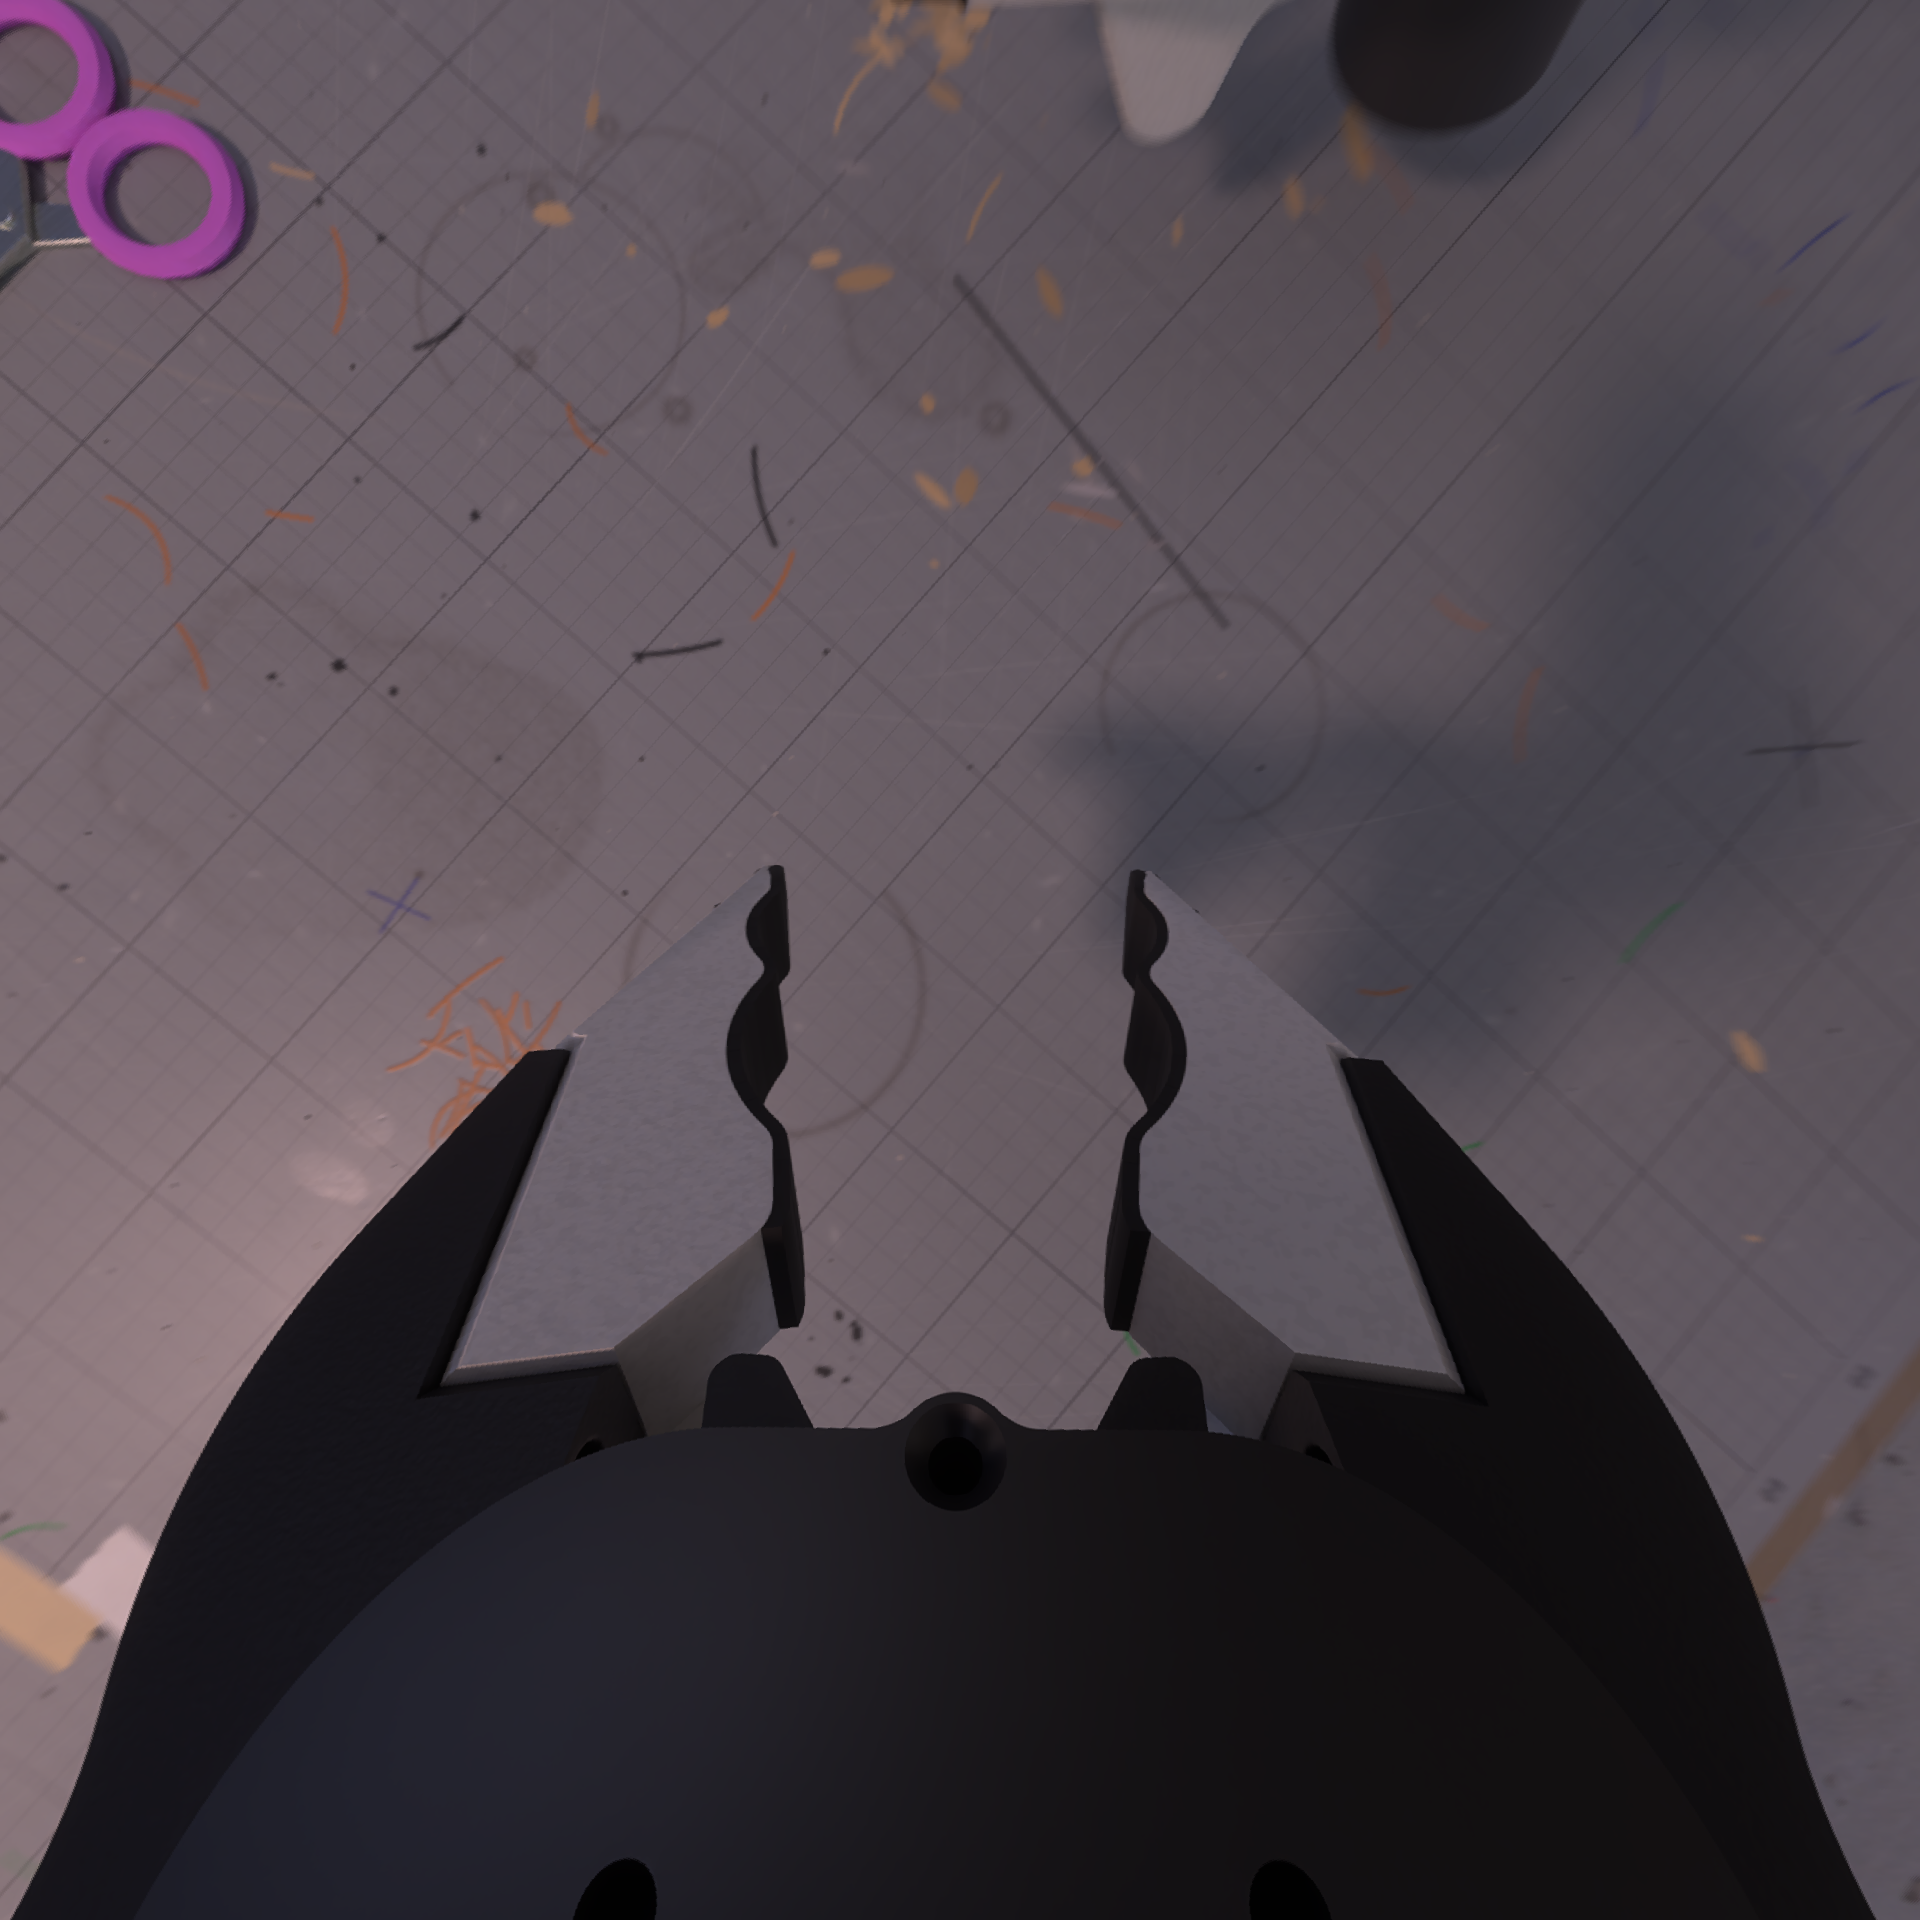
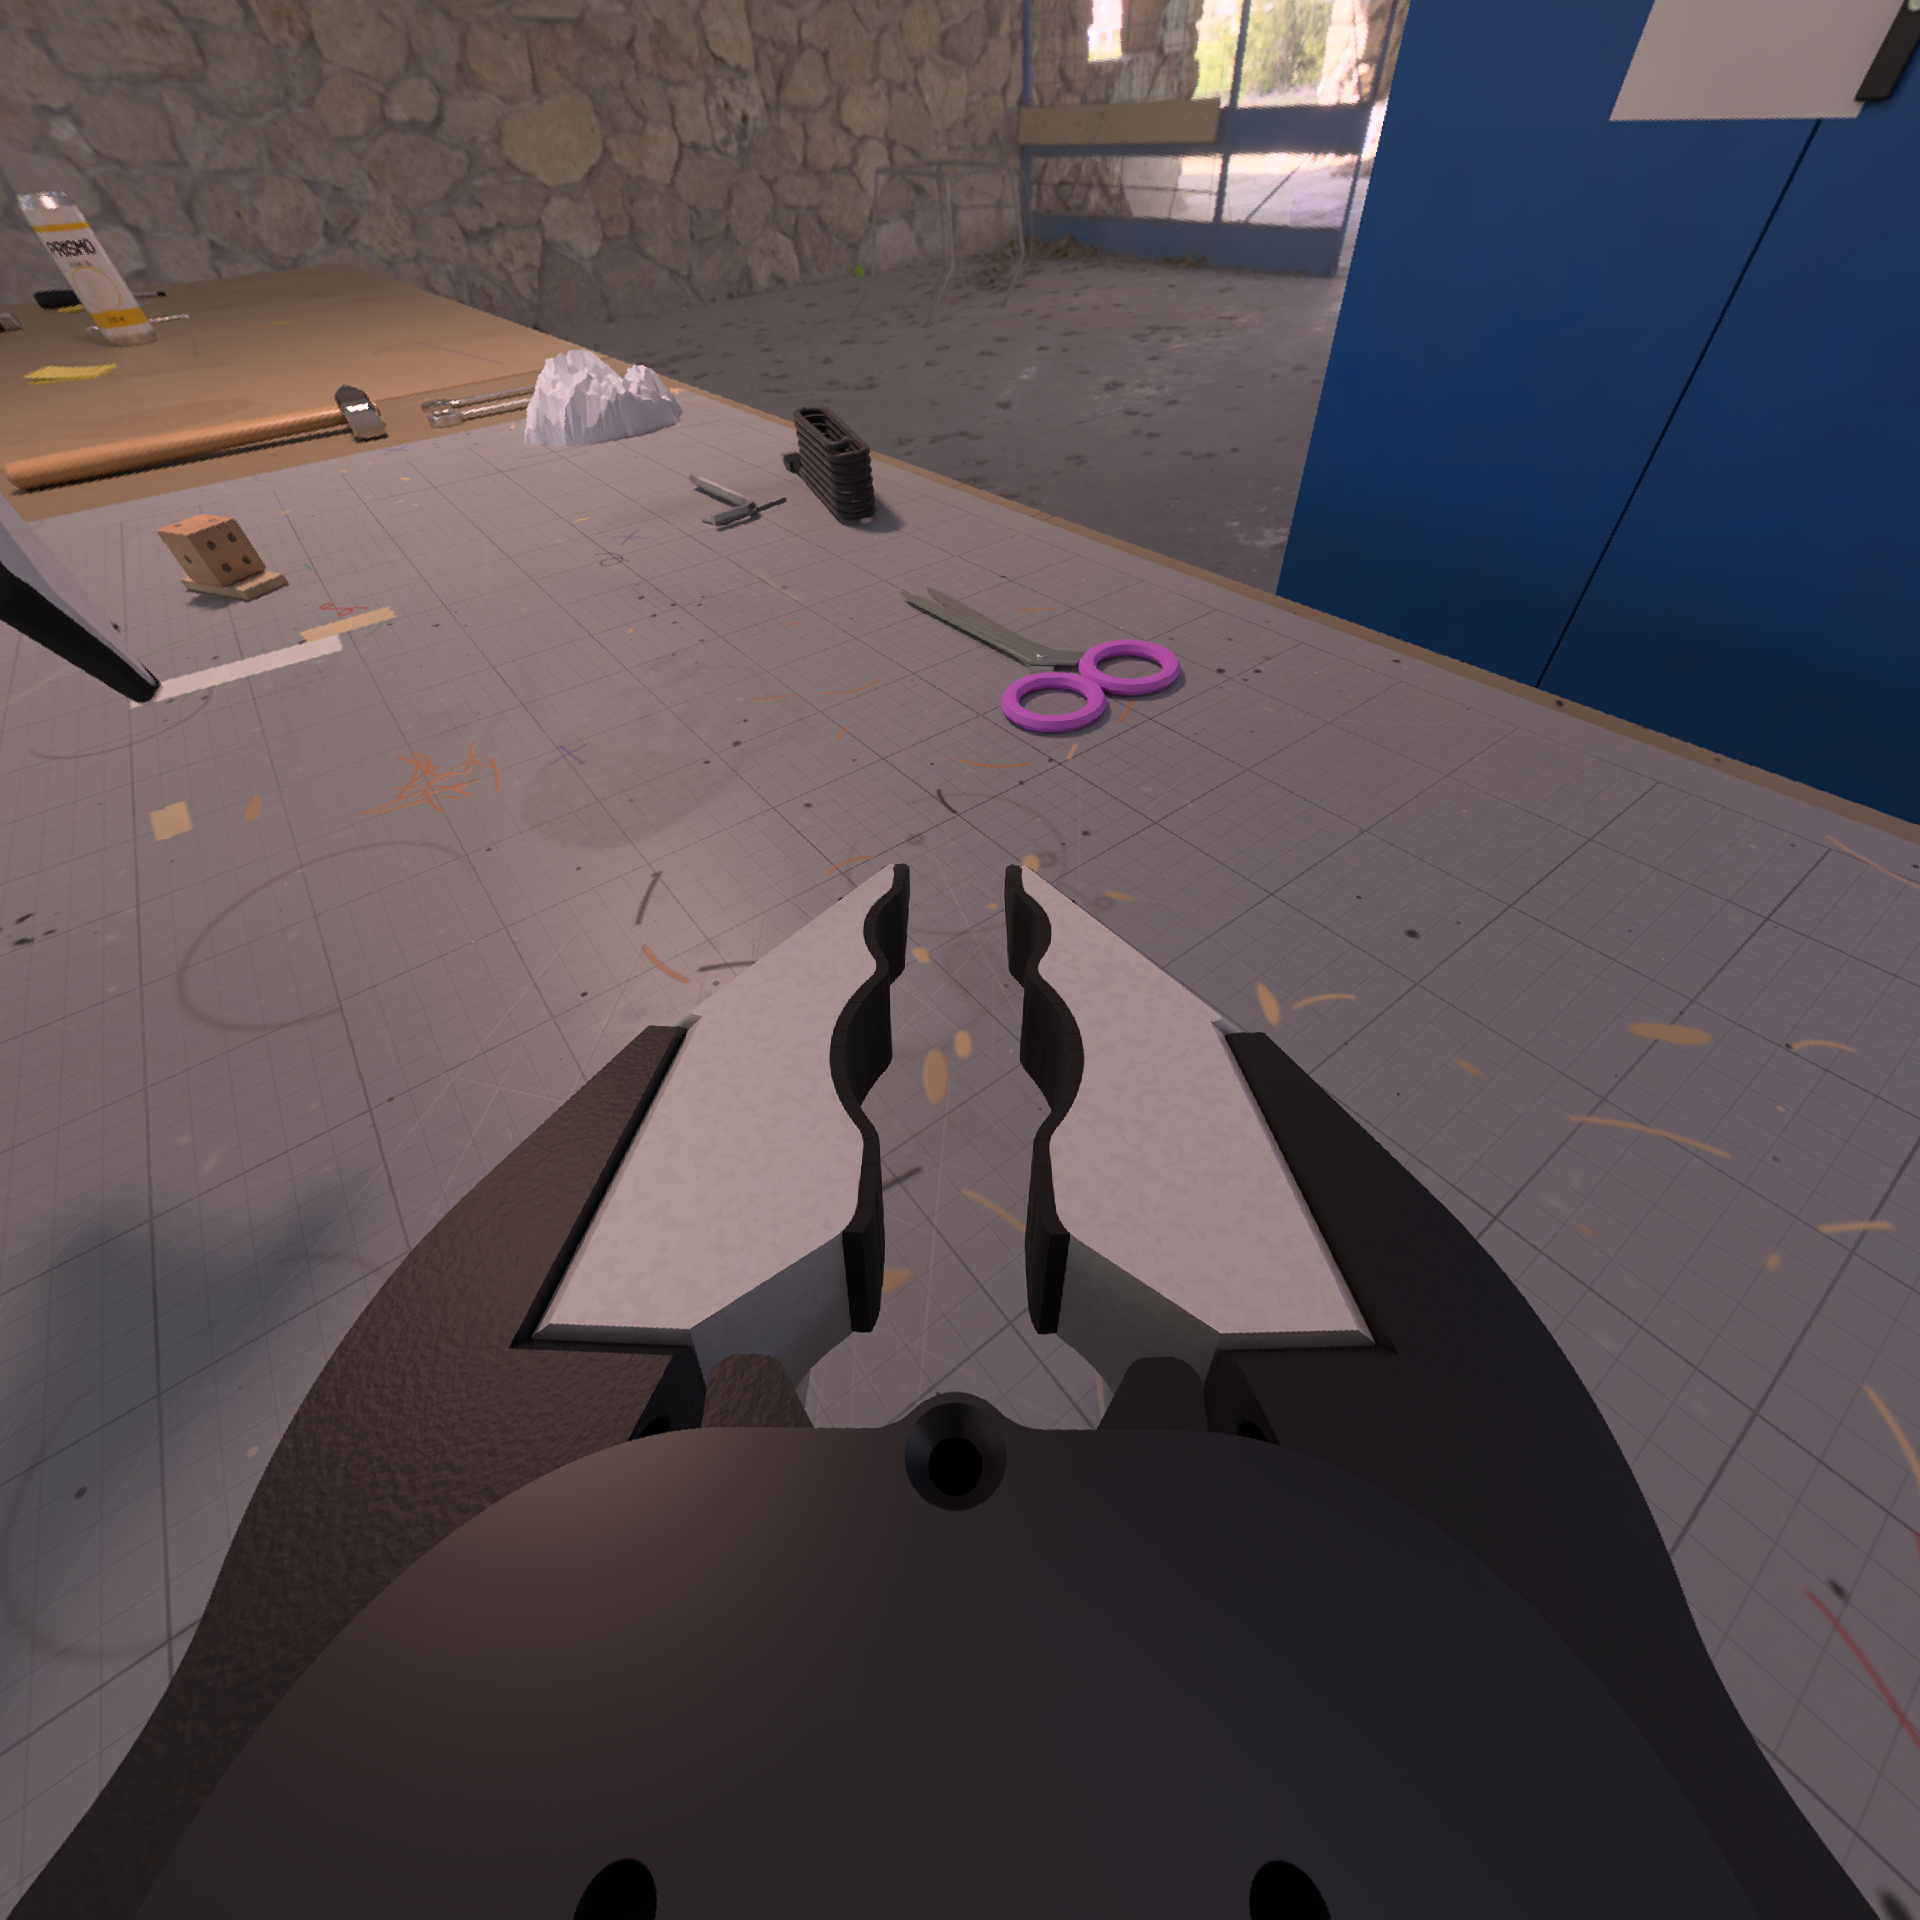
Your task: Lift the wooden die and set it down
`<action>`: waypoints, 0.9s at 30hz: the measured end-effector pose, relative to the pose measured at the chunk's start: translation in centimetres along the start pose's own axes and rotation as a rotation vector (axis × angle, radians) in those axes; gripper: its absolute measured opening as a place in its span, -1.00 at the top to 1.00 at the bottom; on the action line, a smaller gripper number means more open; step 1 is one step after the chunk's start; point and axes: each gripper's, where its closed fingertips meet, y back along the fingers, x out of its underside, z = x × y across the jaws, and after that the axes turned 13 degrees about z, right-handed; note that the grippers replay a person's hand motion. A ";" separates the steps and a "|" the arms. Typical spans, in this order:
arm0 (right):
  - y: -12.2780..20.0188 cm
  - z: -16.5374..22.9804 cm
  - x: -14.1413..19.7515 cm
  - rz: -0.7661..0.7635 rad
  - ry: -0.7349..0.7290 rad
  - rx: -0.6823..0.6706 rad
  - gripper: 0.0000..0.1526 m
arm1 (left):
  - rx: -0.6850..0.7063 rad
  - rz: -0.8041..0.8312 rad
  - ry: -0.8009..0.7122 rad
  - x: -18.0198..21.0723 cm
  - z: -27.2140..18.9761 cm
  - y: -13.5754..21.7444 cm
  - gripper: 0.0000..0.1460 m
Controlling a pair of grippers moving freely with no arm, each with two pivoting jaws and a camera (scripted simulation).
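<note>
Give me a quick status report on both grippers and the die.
Left gripper open, empty, over bare mat. Right gripper open, empty. Wooden die far off, tilted on a wood scrap. Nothing blocking it.

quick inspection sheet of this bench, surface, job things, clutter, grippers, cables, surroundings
surface: grey gridded cutting mat, marked with scribbles, specks and wood shavings; bare brown board at the far left.
job's things: wooden die sits tilted on a small wood scrap, far left, untouched.
clutter: purple-handled scissors, black ribbed part, crumpled white paper, hammer, small grey tool, white-and-yellow tube, tape strips.
grippers: left gripper jaws open, empty, above the mat; right gripper jaws open with a narrower gap, empty.
cables: nothing seen.
surroundings: stone wall, blue panel, dusty floor.
</note>
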 end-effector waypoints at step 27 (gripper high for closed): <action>-0.1 0.3 0.1 0.010 0.022 0.008 0.74 | -0.613 -0.050 0.312 16.9 20.7 18.2 0.08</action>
